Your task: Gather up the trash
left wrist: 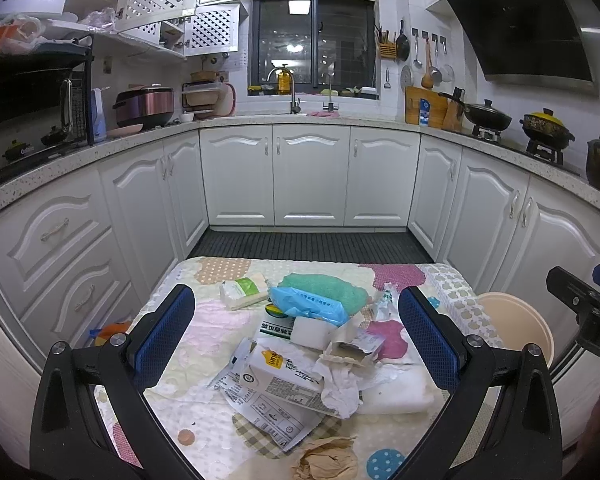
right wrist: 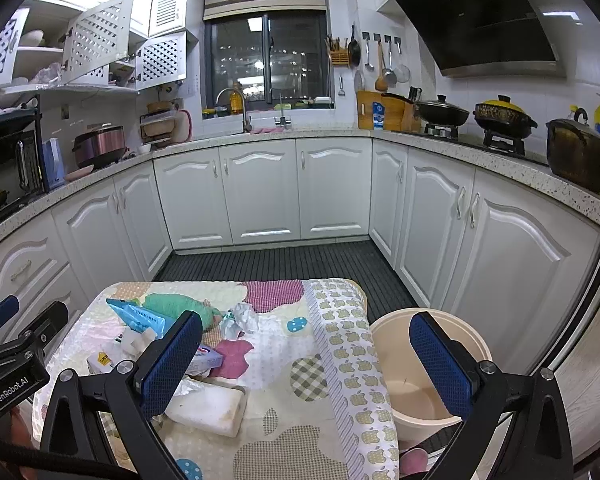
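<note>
In a white kitchen, trash heaps on the quilt-covered bench (left wrist: 204,320), where the left gripper (left wrist: 296,332) and right gripper (right wrist: 306,364) hover wide-jawed and empty; the loose milk carton (left wrist: 284,376) might slide off short of the beige bucket (right wrist: 432,372).

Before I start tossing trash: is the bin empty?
Empty as far as shown: the bin stands upright beside the table, and its visible inner wall and floor are bare. The right gripper hides part.
</note>
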Demonstrator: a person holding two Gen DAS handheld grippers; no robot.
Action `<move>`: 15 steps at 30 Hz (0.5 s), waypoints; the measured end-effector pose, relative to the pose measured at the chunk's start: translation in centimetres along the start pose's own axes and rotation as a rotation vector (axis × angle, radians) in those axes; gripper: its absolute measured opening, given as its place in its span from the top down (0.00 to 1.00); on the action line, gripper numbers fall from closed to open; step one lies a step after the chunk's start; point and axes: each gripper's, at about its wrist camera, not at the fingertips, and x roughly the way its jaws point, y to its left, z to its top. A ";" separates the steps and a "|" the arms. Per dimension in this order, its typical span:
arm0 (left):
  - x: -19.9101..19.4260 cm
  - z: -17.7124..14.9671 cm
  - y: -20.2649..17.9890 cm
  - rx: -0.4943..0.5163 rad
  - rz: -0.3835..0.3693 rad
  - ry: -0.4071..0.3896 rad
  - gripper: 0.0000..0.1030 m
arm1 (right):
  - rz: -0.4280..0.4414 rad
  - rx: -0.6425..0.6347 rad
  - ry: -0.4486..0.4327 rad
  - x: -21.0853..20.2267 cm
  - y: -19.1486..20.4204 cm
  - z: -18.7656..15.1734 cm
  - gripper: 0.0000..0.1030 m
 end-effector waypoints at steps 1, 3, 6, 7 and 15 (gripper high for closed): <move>0.0 0.0 0.0 0.000 0.000 0.000 0.01 | 0.002 0.002 0.000 0.0 0.0 0.0 0.00; 0.0 0.0 0.0 -0.001 -0.001 0.000 0.01 | 0.004 0.004 0.003 0.0 0.0 0.0 0.00; 0.0 0.0 0.1 0.001 0.000 -0.001 0.01 | 0.005 0.002 0.001 0.0 0.0 -0.1 0.00; 0.0 -0.1 0.0 0.001 0.001 -0.001 0.01 | 0.005 0.002 0.000 0.0 0.0 -0.1 0.00; 0.0 -0.2 0.1 0.000 0.001 0.000 0.01 | 0.007 -0.006 0.000 0.1 0.2 -0.1 0.00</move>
